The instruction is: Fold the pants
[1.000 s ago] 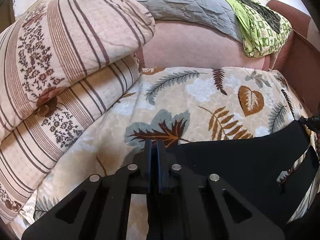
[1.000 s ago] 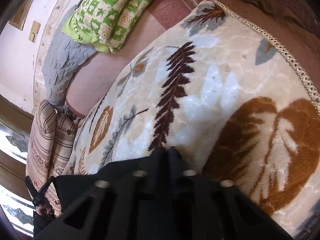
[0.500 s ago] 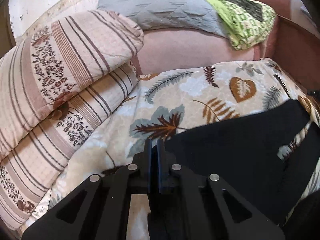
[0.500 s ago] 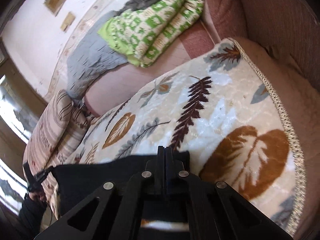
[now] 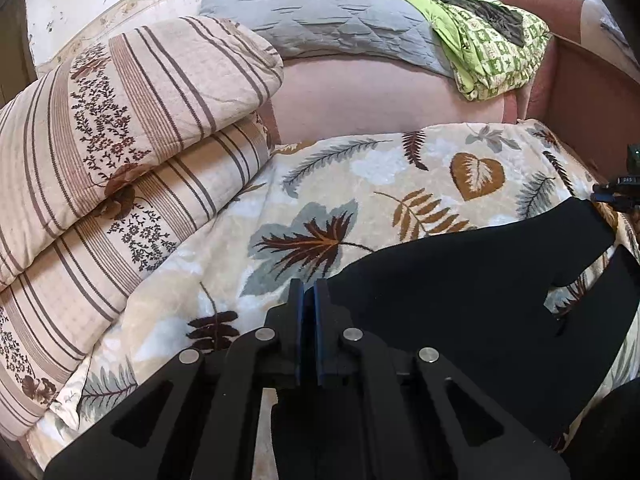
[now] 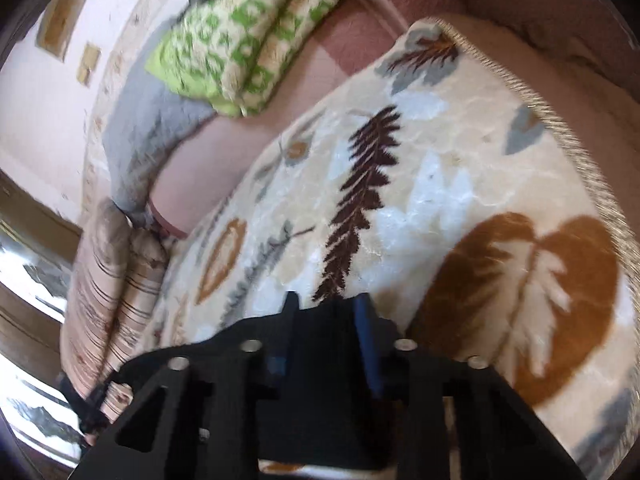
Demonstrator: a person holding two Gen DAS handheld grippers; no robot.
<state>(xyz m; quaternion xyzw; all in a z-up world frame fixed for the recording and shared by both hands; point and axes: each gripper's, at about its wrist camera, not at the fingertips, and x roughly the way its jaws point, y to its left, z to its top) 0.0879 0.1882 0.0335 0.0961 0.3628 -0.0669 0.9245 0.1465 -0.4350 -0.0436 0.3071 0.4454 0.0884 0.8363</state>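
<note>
**Right gripper lets go while the left keeps its corner**

The black pants (image 5: 472, 292) lie spread on the leaf-patterned blanket (image 5: 360, 184) that covers the sofa seat, stretched between the person's two tools. From the left side, the left gripper (image 5: 307, 292) is clamped tight, its jaws pressed together at the near edge of the dark cloth; the fabric seems to be pinched there, though black on black makes the exact bite hard to read. Compared with a moment ago, that end has been carried sideways across the blanket and the pants now lie flatter and wider.

The real change is on the other side. The right gripper (image 6: 326, 308) was closed on its end of the pants a moment back; its jaws have just been opening, and now they stand apart with the black cloth lying loose between them, not squeezed. The picture there is smeared with motion, so I cannot say whether the fabric has fully slipped free of the pads.

My reading: one laying-down step is finishing. The right end has been set on the blanket and let go, and the left looks likely to release too, or to carry its end over for the next fold. The striped quilts (image 5: 120, 140) stacked alongside sit close to the left gripper.
</note>
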